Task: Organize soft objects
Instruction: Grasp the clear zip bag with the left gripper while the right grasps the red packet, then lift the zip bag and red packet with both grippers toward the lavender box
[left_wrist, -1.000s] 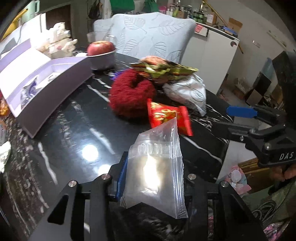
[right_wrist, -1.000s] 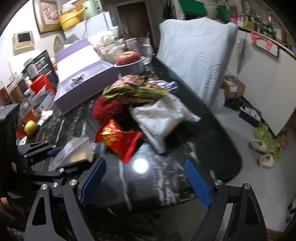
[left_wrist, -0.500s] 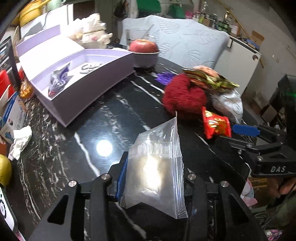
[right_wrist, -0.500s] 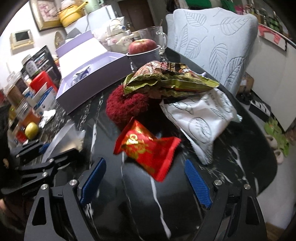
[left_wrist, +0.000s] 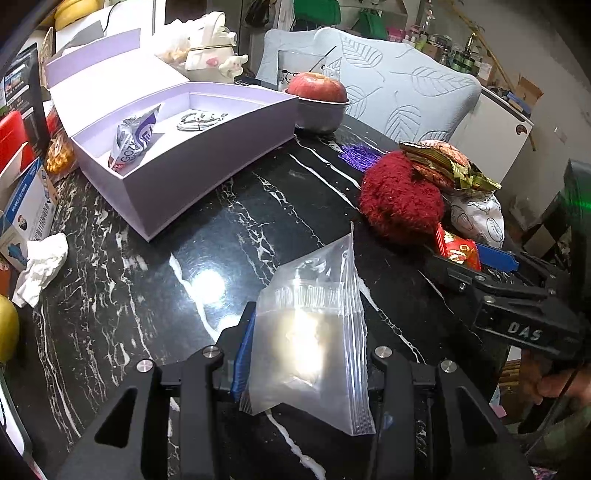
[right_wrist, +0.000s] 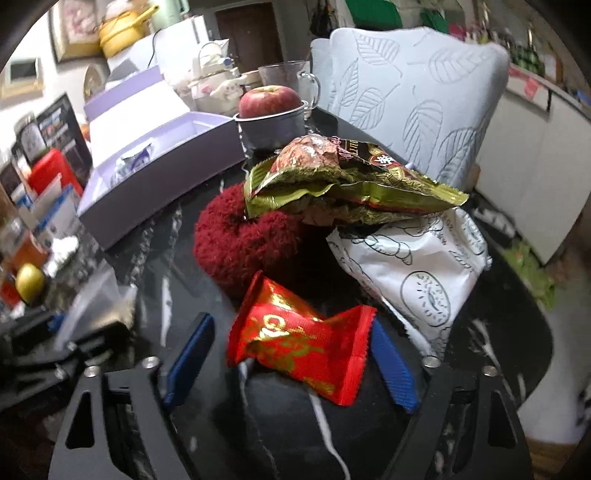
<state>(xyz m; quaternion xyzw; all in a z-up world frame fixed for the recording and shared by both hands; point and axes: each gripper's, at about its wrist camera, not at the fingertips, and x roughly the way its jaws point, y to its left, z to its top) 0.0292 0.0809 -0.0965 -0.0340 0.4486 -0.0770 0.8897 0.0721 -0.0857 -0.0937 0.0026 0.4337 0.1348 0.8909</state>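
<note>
My left gripper (left_wrist: 306, 365) is shut on a clear zip bag (left_wrist: 314, 332) and holds it over the black marble table (left_wrist: 155, 295). My right gripper (right_wrist: 291, 354) is open, its blue pads either side of a red snack packet (right_wrist: 303, 343) that lies on the table. Behind it lie a dark red fluffy scrunchie (right_wrist: 240, 243), a green-gold snack bag (right_wrist: 343, 184) and a white printed pouch (right_wrist: 417, 269). The open lilac box (left_wrist: 177, 147) holds a small silver-purple packet (left_wrist: 133, 140). The right gripper also shows in the left wrist view (left_wrist: 476, 258).
A grey bowl with a red apple (left_wrist: 317, 88) stands behind the box. A crumpled tissue (left_wrist: 40, 266), a yellow fruit (left_wrist: 5, 328) and small cartons (left_wrist: 26, 206) sit at the left edge. A leaf-patterned chair (right_wrist: 413, 92) stands behind the table.
My left gripper has swung left with the zip bag, bringing the lilac box into view. My right gripper has moved forward until the red packet lies between its open pads.
</note>
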